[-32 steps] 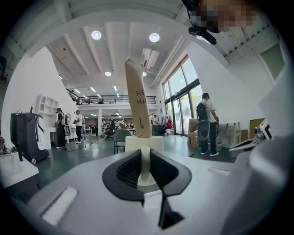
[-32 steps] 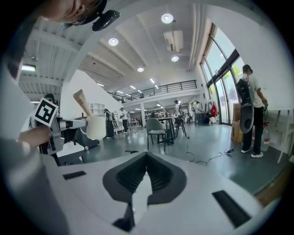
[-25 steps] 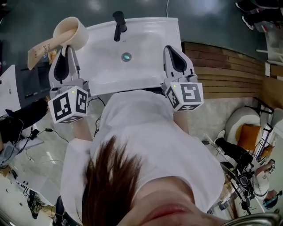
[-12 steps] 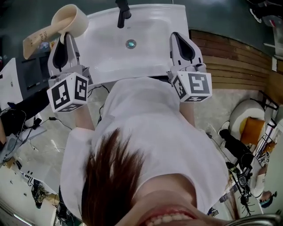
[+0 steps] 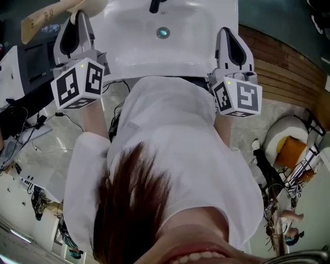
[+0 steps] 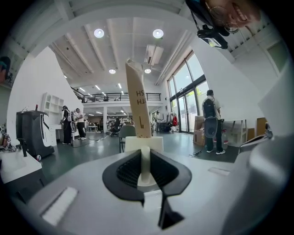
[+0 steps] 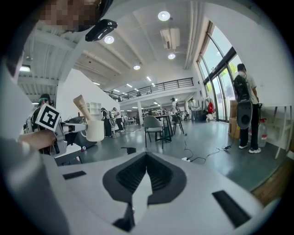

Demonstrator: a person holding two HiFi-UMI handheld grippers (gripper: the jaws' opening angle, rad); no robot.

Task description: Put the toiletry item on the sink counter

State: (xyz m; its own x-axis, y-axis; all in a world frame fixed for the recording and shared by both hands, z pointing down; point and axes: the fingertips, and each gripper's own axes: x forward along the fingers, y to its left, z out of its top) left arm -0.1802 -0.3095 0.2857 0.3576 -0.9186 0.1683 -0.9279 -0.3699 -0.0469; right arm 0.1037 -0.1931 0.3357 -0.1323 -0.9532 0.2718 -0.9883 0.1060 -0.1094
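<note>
A person in a white shirt (image 5: 170, 154) stands against the front edge of a white sink (image 5: 129, 62), holding 1 gripper at each side of the basin. The left gripper (image 5: 78, 18) is out past the sink's left edge, its marker cube (image 5: 77, 85) nearest the body. Its 2 fingers are clamped on the thin handle of a cream cup (image 6: 144, 143). In the head view only the cup's lower edge (image 5: 90, 4) shows at the top of the frame, to the left of the sink and not over it. The right gripper (image 5: 227, 33) is over the sink's right rim, its fingers pressed together with nothing between them, as the right gripper view (image 7: 146, 158) shows. A beige tube (image 6: 138, 101) stands in the cup, leaning a little and sticking well above the rim. The right gripper view shows the cup and tube (image 7: 81, 106) held clear above a dark unit. The drain (image 5: 163, 32) sits mid-basin, with the black faucet (image 5: 154, 6) behind it.
</note>
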